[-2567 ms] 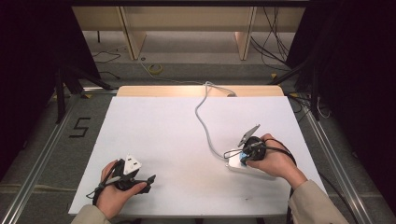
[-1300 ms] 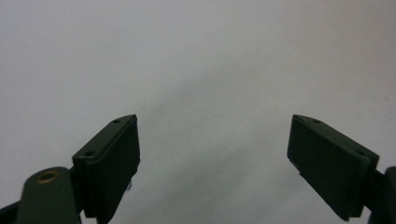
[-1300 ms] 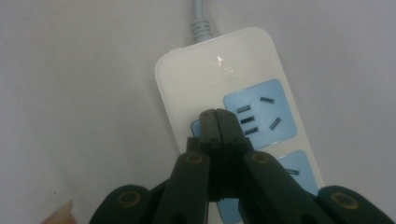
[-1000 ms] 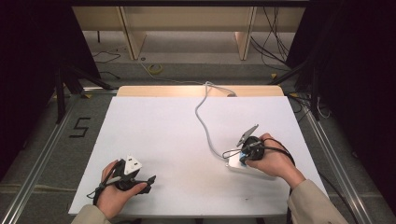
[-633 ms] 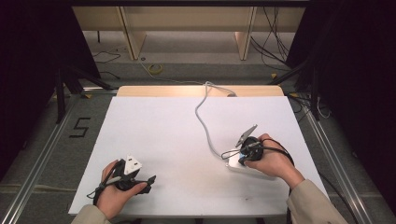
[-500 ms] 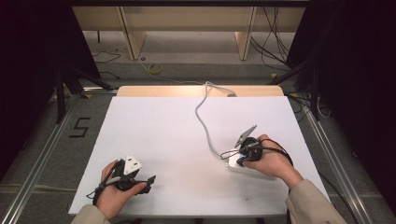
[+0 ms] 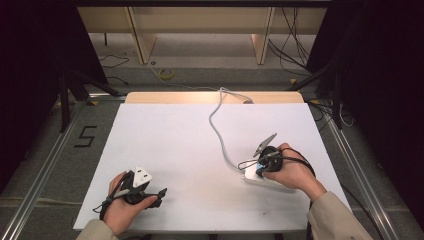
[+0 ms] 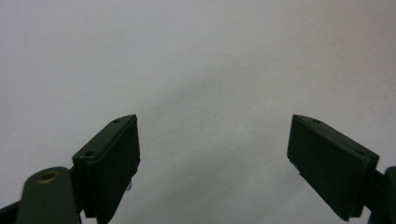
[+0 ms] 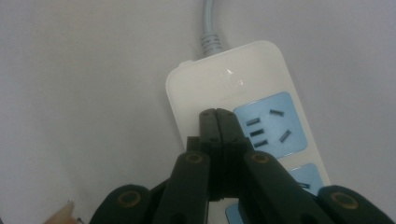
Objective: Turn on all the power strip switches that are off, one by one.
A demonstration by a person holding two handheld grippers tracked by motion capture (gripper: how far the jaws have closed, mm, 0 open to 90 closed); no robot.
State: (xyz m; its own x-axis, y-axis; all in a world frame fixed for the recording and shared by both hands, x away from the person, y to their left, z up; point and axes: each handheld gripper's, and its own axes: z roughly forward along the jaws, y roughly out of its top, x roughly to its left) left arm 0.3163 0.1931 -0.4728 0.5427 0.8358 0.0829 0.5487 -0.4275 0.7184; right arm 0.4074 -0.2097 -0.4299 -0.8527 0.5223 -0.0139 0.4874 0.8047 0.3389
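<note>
A white power strip [image 9: 243,107] with blue socket faces lies on the white table, its grey cable [image 7: 218,127] curving off toward the table's far edge. My right gripper [image 9: 217,116] is shut with nothing between its jaws, the tips over the strip's top beside the first socket; whether they touch it I cannot tell. From the high view the right gripper [image 7: 261,162] sits over the strip [image 7: 252,176] at the right front. My left gripper [image 8: 212,154] is open over bare table, and it rests at the front left [image 7: 159,192] in the person's hand.
The white table [image 7: 170,135] has a wooden strip along its far edge. Metal rails run along both sides on the floor. Beyond the table stand wooden shelf legs [image 7: 142,42] and loose cables [image 7: 295,40]. A "5" mark [image 7: 86,136] is on the floor at the left.
</note>
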